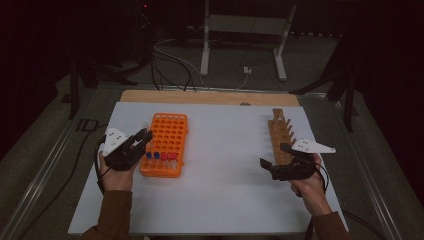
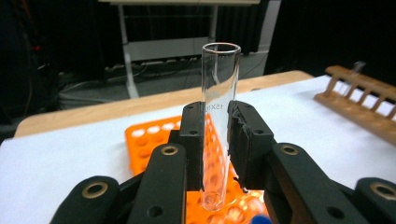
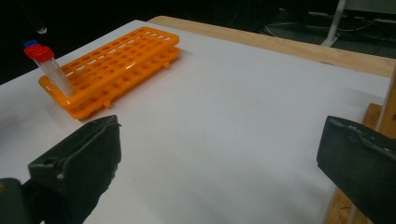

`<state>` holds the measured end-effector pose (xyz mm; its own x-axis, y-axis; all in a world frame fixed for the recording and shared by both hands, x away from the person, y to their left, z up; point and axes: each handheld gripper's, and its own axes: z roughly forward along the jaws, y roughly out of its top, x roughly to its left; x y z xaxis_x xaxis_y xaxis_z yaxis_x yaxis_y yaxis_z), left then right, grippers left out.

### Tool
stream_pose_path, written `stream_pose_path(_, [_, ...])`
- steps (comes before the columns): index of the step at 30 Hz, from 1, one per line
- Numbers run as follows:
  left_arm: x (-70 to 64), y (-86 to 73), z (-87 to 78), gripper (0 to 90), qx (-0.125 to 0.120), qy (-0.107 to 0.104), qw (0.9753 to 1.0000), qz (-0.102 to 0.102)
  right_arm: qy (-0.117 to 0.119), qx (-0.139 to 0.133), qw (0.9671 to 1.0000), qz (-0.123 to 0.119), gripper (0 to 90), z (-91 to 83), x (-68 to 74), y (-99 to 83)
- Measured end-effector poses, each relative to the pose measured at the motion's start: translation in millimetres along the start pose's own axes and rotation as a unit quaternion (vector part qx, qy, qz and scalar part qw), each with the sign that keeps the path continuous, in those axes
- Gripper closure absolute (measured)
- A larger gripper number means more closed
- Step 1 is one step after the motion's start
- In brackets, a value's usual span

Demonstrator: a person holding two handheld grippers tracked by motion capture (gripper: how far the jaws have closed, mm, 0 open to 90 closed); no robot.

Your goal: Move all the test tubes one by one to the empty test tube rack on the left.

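- White sheet (image 1: 225, 170) covers a wooden table in a dark room, with cables and a metal stand on the floor behind.
- On the person's left, an orange rack (image 1: 167, 142) lies on the sheet, a few red- and blue-capped tubes (image 1: 161, 156) standing along its near edge.
- Left gripper (image 1: 136, 145) hovers at the rack's left side, its jaws clamped on a clear glass tube (image 2: 218, 112), held upright with the open mouth up and the rounded bottom just above the rack's holes, probably so it can drop straight into one.
- Right gripper (image 1: 272, 159) waits beside a wooden rack (image 1: 280, 135), jaws wide apart and holding nothing.
- Its own view adds a capped tube (image 3: 50, 67) leaning in the orange rack's corner; the left gripper view alone makes the glass tube plain, small print near the jaws.
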<state>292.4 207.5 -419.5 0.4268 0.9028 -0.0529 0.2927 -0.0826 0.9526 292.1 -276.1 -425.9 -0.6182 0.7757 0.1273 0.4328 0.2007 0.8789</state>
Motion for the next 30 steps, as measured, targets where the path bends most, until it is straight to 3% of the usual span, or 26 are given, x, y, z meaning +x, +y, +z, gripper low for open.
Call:
stream_pose_path(12, [13.6,-27.4,3.7,76.2,0.027,0.027,0.9992,-0.007,-0.004,-0.002,1.0000,0.005,0.0,-1.5,-1.9,0.5])
stream_pose_path(26, [16.7,-52.7,13.5,76.4,0.058,0.026,0.9978,-0.018,-0.003,0.000,1.0000,0.005,0.0,-0.6,-1.7,0.1])
stream_pose_path(30, [15.6,-57.8,15.1,76.4,0.076,0.025,0.9967,-0.010,-0.002,0.001,1.0000,0.005,0.0,0.1,-1.4,-0.3])
